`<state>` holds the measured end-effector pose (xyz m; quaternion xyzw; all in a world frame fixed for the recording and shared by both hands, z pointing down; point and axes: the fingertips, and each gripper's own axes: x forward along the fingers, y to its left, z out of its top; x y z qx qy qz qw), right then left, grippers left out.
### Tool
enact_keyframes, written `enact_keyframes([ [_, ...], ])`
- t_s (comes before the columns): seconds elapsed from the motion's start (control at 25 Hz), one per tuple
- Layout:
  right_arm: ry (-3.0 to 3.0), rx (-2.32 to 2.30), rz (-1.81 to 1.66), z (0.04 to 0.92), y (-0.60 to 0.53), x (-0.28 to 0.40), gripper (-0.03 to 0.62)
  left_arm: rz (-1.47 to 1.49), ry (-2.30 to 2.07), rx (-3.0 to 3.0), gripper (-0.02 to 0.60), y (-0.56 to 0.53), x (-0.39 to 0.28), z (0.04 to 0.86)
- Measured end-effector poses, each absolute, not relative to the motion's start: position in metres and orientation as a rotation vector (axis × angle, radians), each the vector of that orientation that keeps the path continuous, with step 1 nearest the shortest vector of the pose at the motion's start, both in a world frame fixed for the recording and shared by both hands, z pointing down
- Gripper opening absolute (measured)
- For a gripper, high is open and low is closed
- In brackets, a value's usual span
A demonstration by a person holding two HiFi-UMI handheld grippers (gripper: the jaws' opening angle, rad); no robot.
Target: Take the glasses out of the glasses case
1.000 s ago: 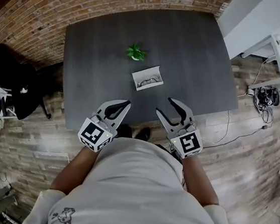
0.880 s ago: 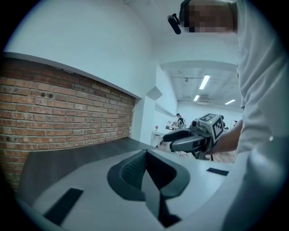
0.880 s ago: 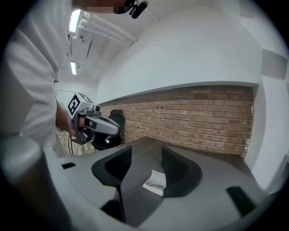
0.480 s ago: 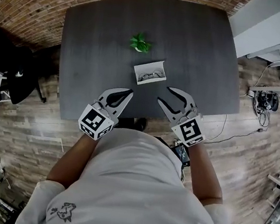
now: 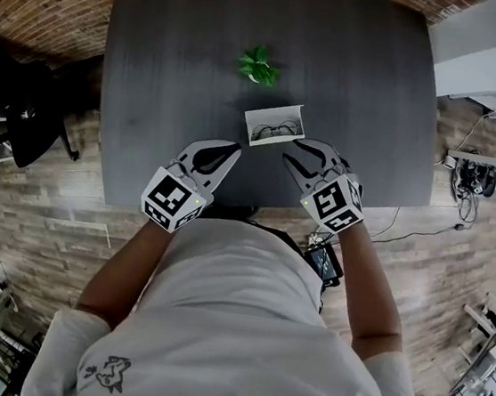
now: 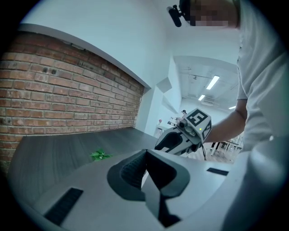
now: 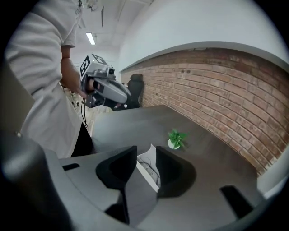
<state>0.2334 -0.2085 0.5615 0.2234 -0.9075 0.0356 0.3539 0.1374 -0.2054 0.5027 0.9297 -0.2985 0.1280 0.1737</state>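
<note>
Nothing is out yet: the glasses [image 5: 275, 131] lie inside the open case [image 5: 260, 115] on the counter [image 5: 157, 65]. The right tongs [image 5: 295, 151], spread and just closing partway, hover empty just beside the case. The left tongs [image 5: 233, 150] are pressed together, empty.

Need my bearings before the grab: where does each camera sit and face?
Head view: on the person's head, steeply down at table, glasses case, left gripper, right gripper; arms, torso show.
Left gripper view: on the left gripper, across the table past its shut jaws.
Right gripper view: on the right gripper, at the case through open jaws that have just been closing, nothing between them.
Shared: both gripper views show the plant, the opposite gripper and the person's shirt.
</note>
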Motion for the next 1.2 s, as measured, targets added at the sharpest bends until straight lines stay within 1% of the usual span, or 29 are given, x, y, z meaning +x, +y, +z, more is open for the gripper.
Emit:
enact_keyframes([
  [0.36,-2.206,0.359,0.089,0.631,-0.225,0.211,0.106,0.401,-0.828,2.562,0.011,-0.231,0.122,0.547],
  [0.68,-2.064,0.220,0.020,0.684,-0.237,0.209,0.071,0.424,-0.811,2.531,0.011,-0.243,0.110,0.571],
  [1.2,-1.876,-0.020,-0.104,0.733,-0.236,0.212,0.063,0.450,-0.773,2.496,0.011,-0.256,0.105,0.600],
])
